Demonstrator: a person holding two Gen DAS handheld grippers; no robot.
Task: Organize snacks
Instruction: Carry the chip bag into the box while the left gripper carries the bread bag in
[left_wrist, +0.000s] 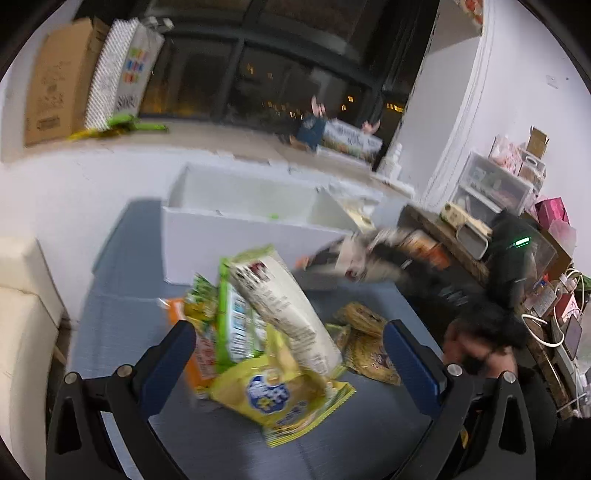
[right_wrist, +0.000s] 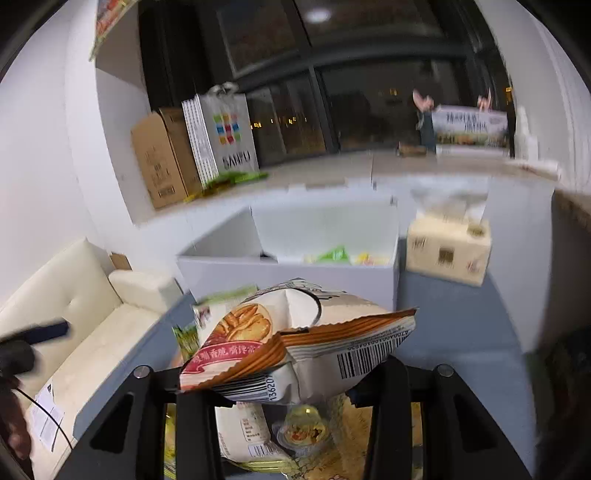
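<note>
One chip bag (right_wrist: 295, 354) is clamped in my right gripper (right_wrist: 291, 402), lifted above the pile of snacks (left_wrist: 273, 350) on the worktop (left_wrist: 122, 302). Few packets lie in the white box (right_wrist: 332, 277) beyond; most remain. My left gripper (left_wrist: 288, 362) hangs released over the pile.

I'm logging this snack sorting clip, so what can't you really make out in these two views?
- Right wrist view: the right claw tips, hidden behind the chip bag.
- Right wrist view: most of the white bin contents, behind its front wall.
- Left wrist view: the right claw's bag, motion-blurred.
</note>
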